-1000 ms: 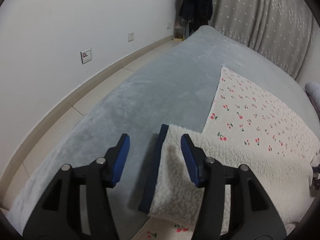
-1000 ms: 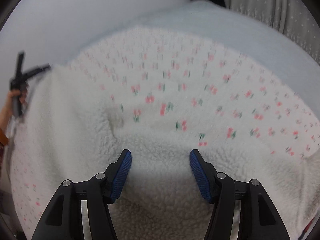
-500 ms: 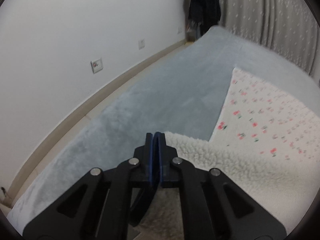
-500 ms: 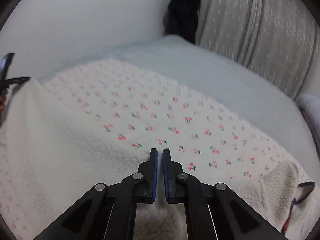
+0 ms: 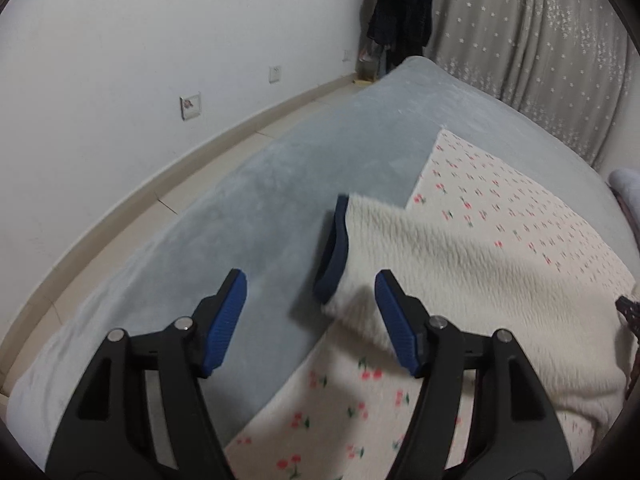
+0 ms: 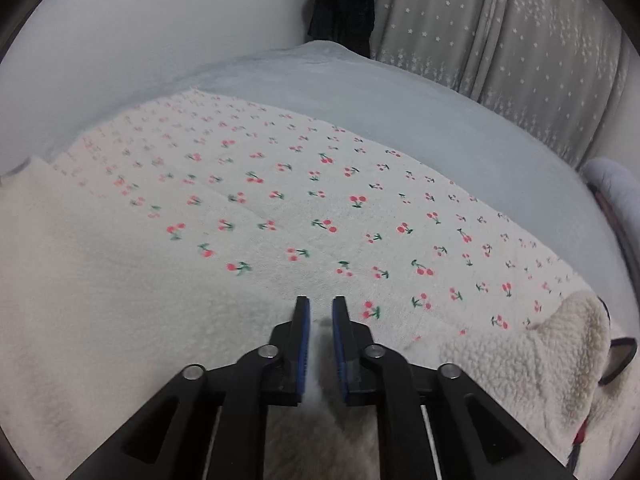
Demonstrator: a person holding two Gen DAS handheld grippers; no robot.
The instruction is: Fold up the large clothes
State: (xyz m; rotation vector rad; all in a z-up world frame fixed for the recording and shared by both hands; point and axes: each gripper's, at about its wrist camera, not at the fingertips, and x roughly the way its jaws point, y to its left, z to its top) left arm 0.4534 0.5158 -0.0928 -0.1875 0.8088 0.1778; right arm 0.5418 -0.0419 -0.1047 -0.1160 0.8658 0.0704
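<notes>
A large cream garment [image 6: 280, 208] with a red cherry print and white fleece lining lies spread on the grey bed [image 5: 328, 168]. One fleece sleeve [image 5: 440, 256] with a navy cuff [image 5: 334, 264] is folded back over the print. My left gripper [image 5: 310, 280] hovers just before that cuff, jaws wide and opening, with the cuff in line between the fingertips but untouched. My right gripper [image 6: 321, 304] sits low over the fleece edge [image 6: 100, 300]. Its jaws are narrow and opening, and a ridge of fleece fills the gap and touches both pads.
A white wall [image 5: 140, 60] and pale floor strip [image 5: 132, 208] run along the bed's left side. A dark coat [image 5: 400, 8] hangs in the corner by the starred curtain [image 6: 500, 40]. Another fleece cuff [image 6: 560, 344] lies at the right, with a dark-rimmed object [image 6: 620, 356] beside it.
The left gripper shut on the sleeve half a second ago and now stands open, drawn back, with the sleeve lying free. The right gripper went from wide to shut, and now shows a small gap.
</notes>
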